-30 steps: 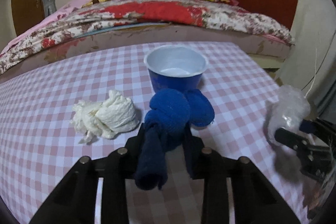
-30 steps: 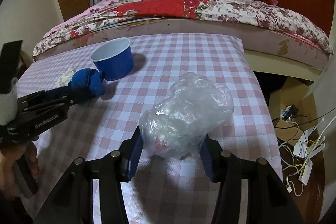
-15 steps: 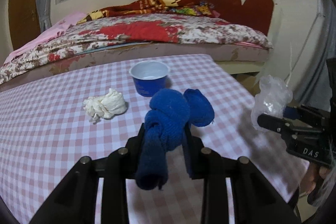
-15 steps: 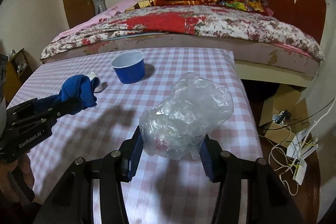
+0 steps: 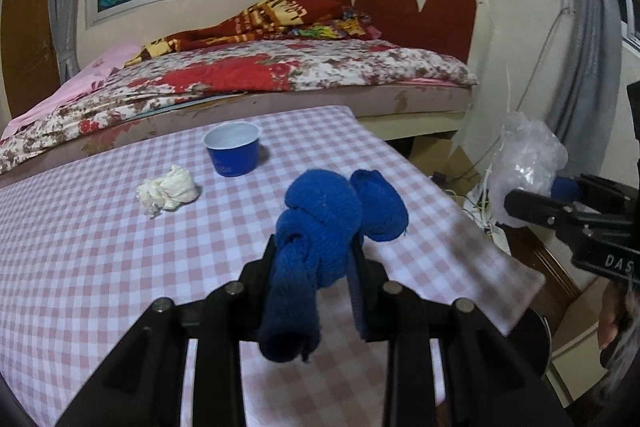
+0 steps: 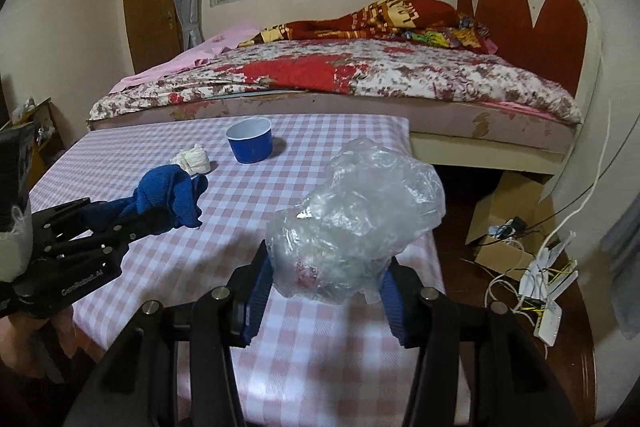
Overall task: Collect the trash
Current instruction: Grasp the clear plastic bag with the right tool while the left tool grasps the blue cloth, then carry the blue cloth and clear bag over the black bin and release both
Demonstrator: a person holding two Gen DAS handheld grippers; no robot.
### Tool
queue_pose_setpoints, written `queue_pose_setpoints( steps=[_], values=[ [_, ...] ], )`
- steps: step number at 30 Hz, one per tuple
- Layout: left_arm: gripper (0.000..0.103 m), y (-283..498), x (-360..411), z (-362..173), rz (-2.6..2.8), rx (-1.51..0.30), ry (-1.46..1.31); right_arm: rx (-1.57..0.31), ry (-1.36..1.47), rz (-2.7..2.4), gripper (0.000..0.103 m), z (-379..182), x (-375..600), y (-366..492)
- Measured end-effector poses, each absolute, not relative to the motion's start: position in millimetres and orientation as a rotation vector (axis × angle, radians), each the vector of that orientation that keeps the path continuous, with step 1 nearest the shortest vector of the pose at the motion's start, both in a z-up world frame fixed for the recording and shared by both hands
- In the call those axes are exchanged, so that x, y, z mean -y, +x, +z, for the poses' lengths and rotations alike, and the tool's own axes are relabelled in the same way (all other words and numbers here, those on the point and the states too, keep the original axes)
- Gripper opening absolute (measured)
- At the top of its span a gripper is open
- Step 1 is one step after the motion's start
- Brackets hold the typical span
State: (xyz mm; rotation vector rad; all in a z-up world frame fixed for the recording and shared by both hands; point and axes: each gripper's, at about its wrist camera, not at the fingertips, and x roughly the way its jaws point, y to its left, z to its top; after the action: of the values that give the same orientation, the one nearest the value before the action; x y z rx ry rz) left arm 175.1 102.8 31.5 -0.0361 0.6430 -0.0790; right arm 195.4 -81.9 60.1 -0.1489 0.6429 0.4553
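Observation:
My left gripper (image 5: 314, 267) is shut on a knotted blue cloth (image 5: 324, 223) and holds it above the checked table (image 5: 100, 247). It also shows in the right wrist view (image 6: 168, 195). My right gripper (image 6: 322, 279) is shut on a crumpled clear plastic bag (image 6: 356, 211), held above the table's right edge; the bag also shows in the left wrist view (image 5: 528, 159). A blue paper cup (image 5: 233, 151) stands upright at the far side of the table. A crumpled white tissue (image 5: 168, 189) lies left of it.
A bed with a floral cover (image 6: 360, 75) runs along the table's far side. On the floor at the right are a cardboard box (image 6: 500, 227) and white cables with a power strip (image 6: 548, 291). A wooden door (image 6: 150, 11) is at the back left.
Both grippers have risen and pulled back from the table with their loads. The cup and tissue now look smaller and farther away. The grips have not changed.

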Motion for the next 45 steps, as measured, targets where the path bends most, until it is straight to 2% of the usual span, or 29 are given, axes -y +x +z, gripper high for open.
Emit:
queue_pose_setpoints(
  steps=[24, 45],
  values=[
    [0.031, 128.6, 52.8, 10.4, -0.374, -0.677, 0.055, -0.672, -0.074, 0.267, 0.052, 43.4, 224.4, 119.6],
    [0.031, 101.7, 161.6, -47.5, -0.597, -0.823, 0.173, -0.889, -0.060, 0.115, 0.052, -38.6, 319.2, 71.9]
  ],
)
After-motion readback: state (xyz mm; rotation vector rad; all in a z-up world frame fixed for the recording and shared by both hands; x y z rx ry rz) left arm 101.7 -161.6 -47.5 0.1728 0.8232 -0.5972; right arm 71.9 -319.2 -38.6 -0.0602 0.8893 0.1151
